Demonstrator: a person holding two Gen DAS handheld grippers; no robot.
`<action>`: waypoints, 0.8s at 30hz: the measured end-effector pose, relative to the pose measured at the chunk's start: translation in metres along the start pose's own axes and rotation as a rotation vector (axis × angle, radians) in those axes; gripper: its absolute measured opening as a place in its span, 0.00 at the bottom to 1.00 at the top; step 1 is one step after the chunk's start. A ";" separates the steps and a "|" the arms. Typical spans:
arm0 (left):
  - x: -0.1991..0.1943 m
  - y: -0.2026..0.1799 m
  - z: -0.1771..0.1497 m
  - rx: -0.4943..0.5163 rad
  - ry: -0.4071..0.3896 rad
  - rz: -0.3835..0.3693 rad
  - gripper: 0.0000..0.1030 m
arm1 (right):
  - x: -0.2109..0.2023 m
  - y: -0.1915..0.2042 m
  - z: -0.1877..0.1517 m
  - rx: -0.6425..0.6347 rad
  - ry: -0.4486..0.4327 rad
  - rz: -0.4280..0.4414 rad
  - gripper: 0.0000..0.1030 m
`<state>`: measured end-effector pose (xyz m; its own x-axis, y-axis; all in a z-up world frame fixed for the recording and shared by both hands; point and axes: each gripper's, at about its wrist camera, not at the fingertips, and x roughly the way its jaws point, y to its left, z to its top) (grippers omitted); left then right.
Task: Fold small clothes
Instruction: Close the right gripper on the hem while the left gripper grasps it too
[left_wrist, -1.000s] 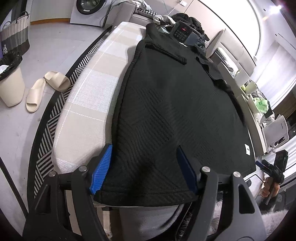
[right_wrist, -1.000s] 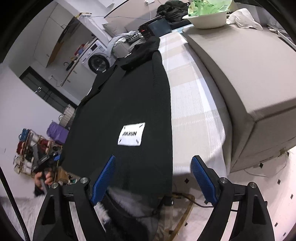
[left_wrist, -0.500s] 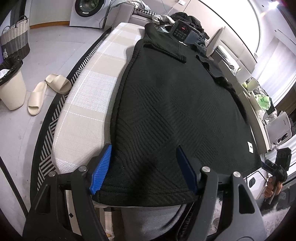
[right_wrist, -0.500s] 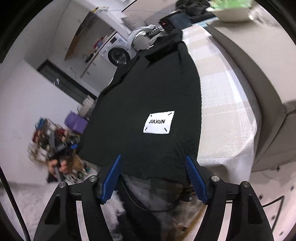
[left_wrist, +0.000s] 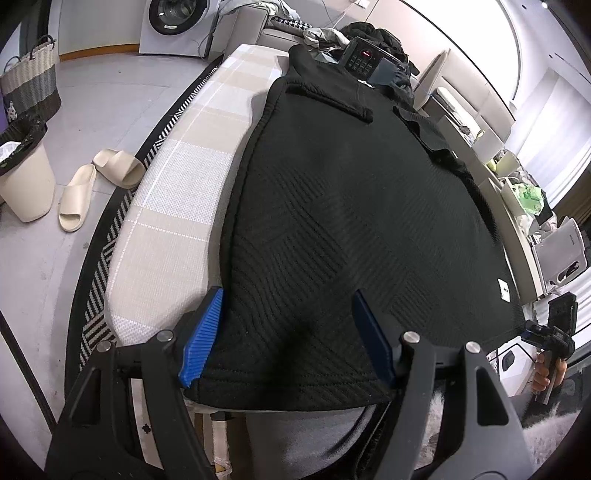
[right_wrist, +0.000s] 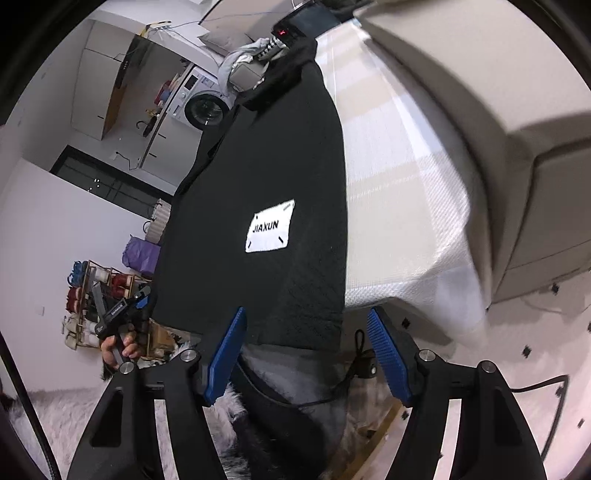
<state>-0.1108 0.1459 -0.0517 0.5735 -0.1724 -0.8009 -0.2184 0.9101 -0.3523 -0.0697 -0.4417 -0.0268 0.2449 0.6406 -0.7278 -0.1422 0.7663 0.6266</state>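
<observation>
The black garment (left_wrist: 332, 206) lies flat on the checked surface (left_wrist: 177, 206). My left fingers (left_wrist: 288, 332) straddle its near hem, open; my right fingers (right_wrist: 306, 354) have been narrowing at its near corner, gripping nothing yet, ready to lift for a fold.

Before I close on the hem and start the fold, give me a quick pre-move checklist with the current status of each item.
1. Black garment lies flat on the padded board: ok.
2. Left hand-held gripper astride the near hem, jaws open: ok.
3. Right hand-held gripper at the hem corner; jaws have just been closing, pads not yet on the cloth: not ok.
4. Hem between both right pads: cannot tell, the corner reaches only part of the gap.
5. Far end free: not ok, the collar runs up to a keypad device.
6. White label faces up: ok.
</observation>
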 end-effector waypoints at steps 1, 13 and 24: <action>0.000 0.000 0.000 0.002 0.001 0.002 0.65 | 0.003 -0.001 -0.001 0.007 0.007 -0.009 0.45; 0.000 -0.002 0.001 -0.004 0.003 -0.004 0.65 | -0.022 0.027 0.001 -0.148 -0.172 0.004 0.09; -0.009 0.017 0.001 -0.092 0.062 -0.048 0.65 | -0.025 0.018 0.014 -0.028 -0.384 0.187 0.09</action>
<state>-0.1184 0.1631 -0.0502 0.5356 -0.2407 -0.8094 -0.2652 0.8621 -0.4318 -0.0651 -0.4447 0.0071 0.5514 0.7075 -0.4421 -0.2427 0.6430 0.7264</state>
